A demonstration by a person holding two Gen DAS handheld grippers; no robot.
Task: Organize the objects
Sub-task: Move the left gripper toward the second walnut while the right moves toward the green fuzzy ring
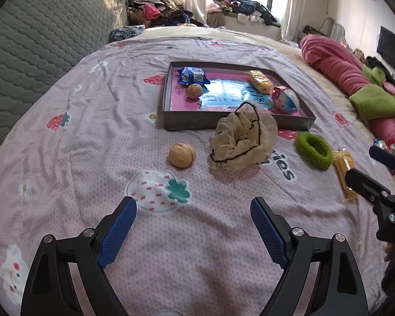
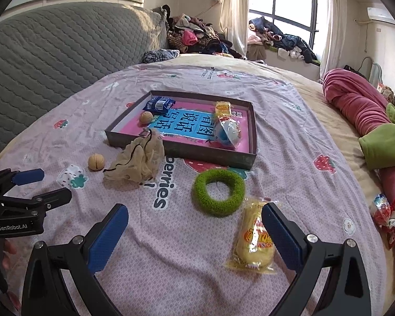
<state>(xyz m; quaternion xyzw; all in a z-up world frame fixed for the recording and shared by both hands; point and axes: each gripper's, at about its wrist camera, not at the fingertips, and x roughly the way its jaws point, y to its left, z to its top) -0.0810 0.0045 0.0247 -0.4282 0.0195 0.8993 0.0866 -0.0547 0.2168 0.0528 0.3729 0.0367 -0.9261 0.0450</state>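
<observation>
Lower right of the frame: a yellow plastic-wrapped snack cake [image 2: 254, 238] lies on the bed, long axis running top to bottom, beside the spread, empty right claw [image 2: 194, 233]. Left claw [image 1: 193, 220] spread, empty.

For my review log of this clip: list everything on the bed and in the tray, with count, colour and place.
tray: 1, grey, pink-lined, mid-bed
walnuts: 2, tan; one in tray, one on sheet
blue packet: 1, tray's far corner
yellow snack packs: 2; one in tray, one on sheet
egg-shaped toy pack: 1, blue-white, in tray
mesh scrunchie: 1, beige, against tray's near wall
fuzzy ring: 1, green, on sheet
left tongs: open, empty
right tongs: open, one finger over the sheet's snack pack
</observation>
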